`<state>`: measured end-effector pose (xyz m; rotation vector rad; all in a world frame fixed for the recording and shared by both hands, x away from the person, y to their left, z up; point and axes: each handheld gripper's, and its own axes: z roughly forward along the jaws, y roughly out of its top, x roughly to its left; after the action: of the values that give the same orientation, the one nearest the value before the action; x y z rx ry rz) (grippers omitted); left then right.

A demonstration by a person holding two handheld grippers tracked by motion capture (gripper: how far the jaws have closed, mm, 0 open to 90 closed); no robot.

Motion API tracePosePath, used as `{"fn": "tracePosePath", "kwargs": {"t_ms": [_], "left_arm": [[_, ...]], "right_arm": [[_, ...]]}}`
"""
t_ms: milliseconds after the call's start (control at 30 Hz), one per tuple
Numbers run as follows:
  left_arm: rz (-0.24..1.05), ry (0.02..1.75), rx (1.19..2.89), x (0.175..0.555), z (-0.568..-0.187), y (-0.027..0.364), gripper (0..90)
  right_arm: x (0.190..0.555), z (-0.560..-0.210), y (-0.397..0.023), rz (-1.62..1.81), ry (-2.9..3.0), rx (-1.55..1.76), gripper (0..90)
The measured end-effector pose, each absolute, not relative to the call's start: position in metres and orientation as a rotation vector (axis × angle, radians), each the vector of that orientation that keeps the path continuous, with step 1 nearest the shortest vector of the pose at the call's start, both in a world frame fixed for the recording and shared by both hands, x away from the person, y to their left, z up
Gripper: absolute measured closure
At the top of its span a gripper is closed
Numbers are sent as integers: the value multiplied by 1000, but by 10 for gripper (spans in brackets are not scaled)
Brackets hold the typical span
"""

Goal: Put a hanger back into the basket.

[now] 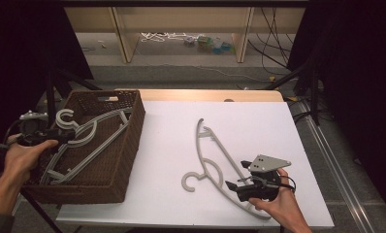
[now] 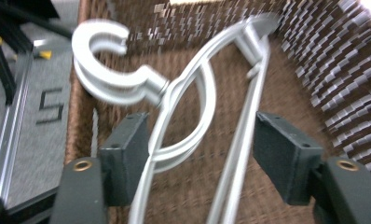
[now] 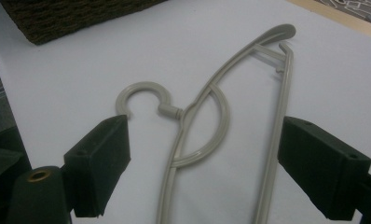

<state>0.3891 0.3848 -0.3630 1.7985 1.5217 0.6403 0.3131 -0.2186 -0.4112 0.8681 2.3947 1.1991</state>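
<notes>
You are in a lab or test room, not a home. Your desk [image 1: 259,121] has a plain white top. Dark curtains [image 1: 16,43] hang on the left and right. Black stand legs [image 1: 55,82] hold gear beside the desk. Loose cables [image 1: 273,39] lie on the far floor by a bare wooden shelf [image 1: 181,29]. A metal rail [image 1: 336,165] runs along the right.

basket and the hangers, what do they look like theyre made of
Basket: dark brown woven wicker or a rattan look-alike; its walls show a rough plaited weave. Hangers in the basket and hanger on the table: probably moulded grey plastic, smooth and matte, one-piece with a thick hook and ribbed struts.
</notes>
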Motion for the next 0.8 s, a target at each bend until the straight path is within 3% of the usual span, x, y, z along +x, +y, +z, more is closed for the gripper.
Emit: {"fn": "tracePosePath", "kwargs": {"t_ms": [167,300,800], "left_arm": [[664,1431,1705,369,-351,364,297],[592,1342,1653,355,-348,344,255],[580,1058,1623,316,-338,261,177]], "right_arm": [[313,-412,-219,1205,2385,881,179],[312,-413,-217,1203,2390,879,178],[312,-418,-214,1207,2391,873,176]]}}
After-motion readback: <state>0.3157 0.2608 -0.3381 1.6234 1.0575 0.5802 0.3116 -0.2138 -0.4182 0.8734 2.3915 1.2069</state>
